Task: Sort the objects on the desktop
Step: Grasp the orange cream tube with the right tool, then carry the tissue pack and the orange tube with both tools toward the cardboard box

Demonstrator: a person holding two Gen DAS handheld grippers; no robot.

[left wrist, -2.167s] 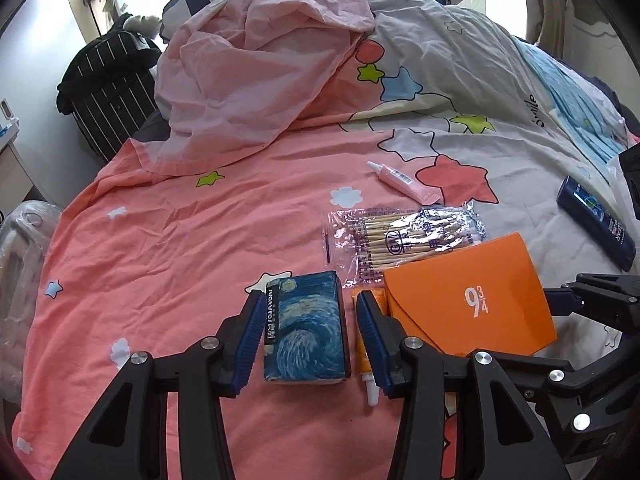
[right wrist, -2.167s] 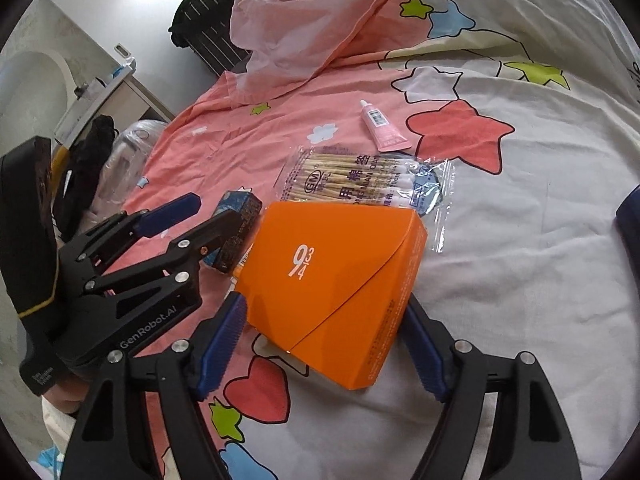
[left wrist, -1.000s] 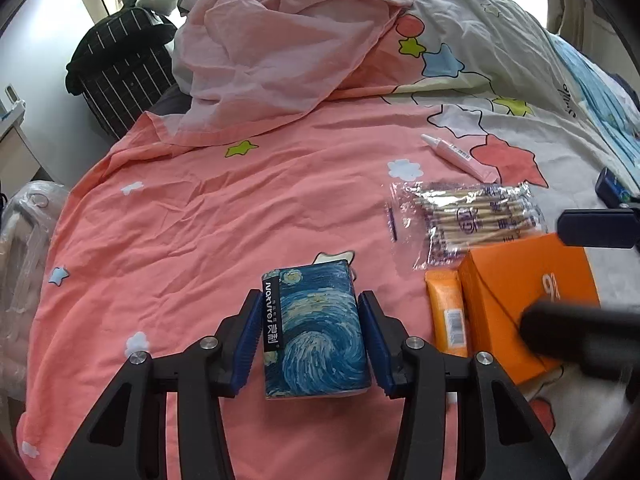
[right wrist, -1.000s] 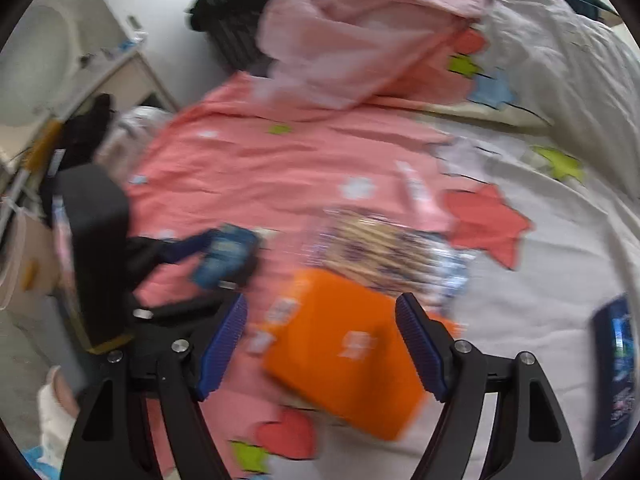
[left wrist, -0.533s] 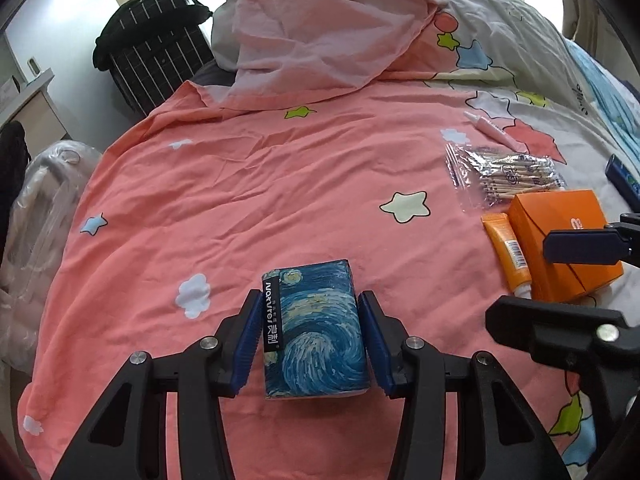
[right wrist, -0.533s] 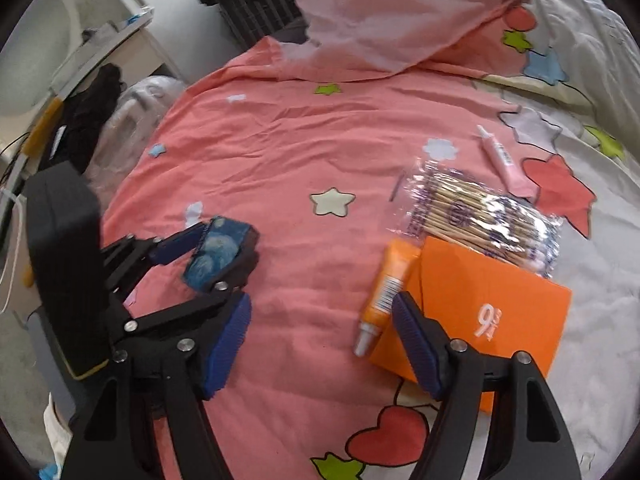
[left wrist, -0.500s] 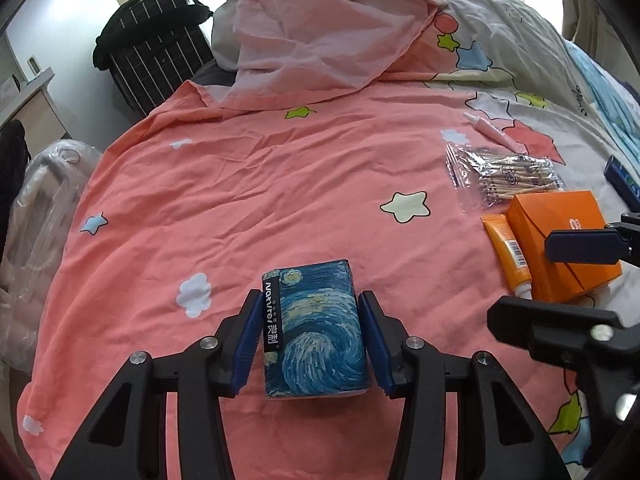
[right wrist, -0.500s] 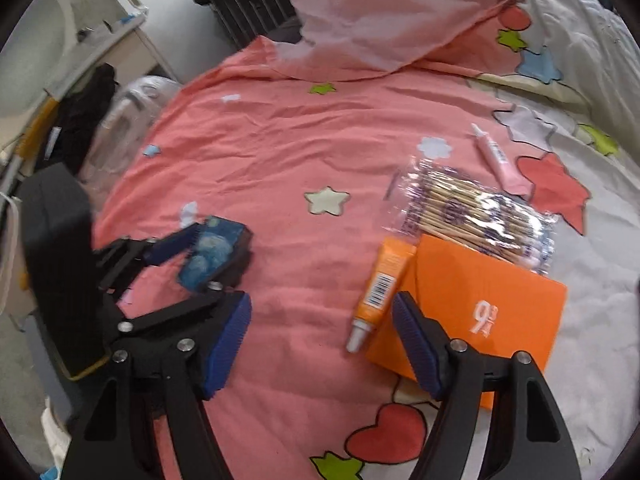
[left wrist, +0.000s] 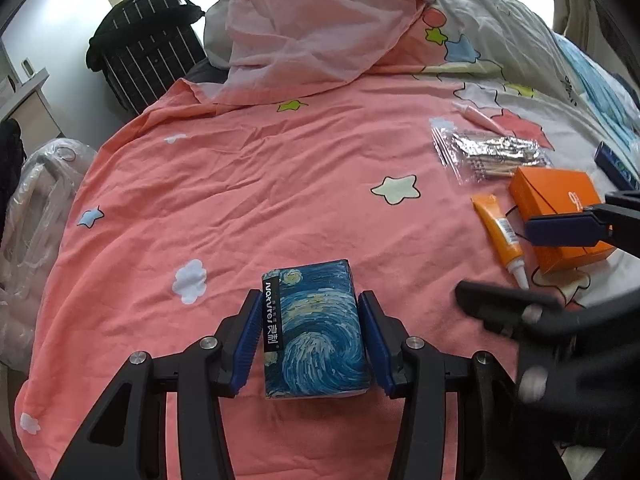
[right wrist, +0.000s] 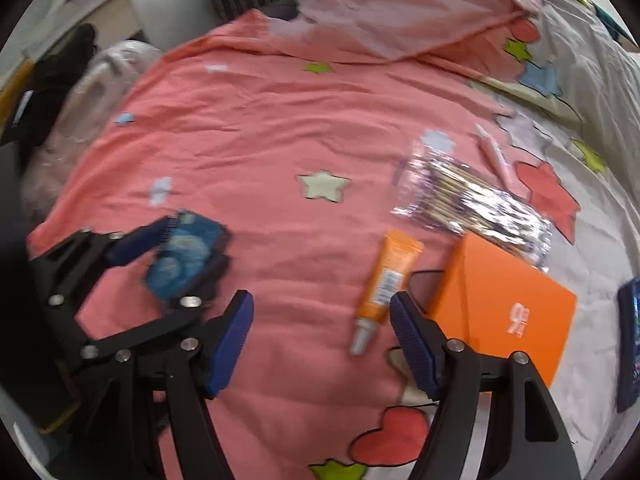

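The left tool (left wrist: 312, 336) is clamping a blue swirl-painted box (left wrist: 316, 330) at lower centre of the left wrist view, over the wrinkled coral bed sheet (left wrist: 248, 184), with open cloth lying all around. Rightward, the right tool (right wrist: 320, 340) is hanging wide apart, gripping nothing, beside a slim orange tube (right wrist: 384, 284), a crinkly swab packet (right wrist: 472, 196) and a sharp-edged orange carton (right wrist: 508, 304).

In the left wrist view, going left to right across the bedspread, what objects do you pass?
Starry-night box in the left gripper → orange tube → orange box → dark blue object at the right edge. The cotton swab bag overlaps the tube and box, so it is omitted.
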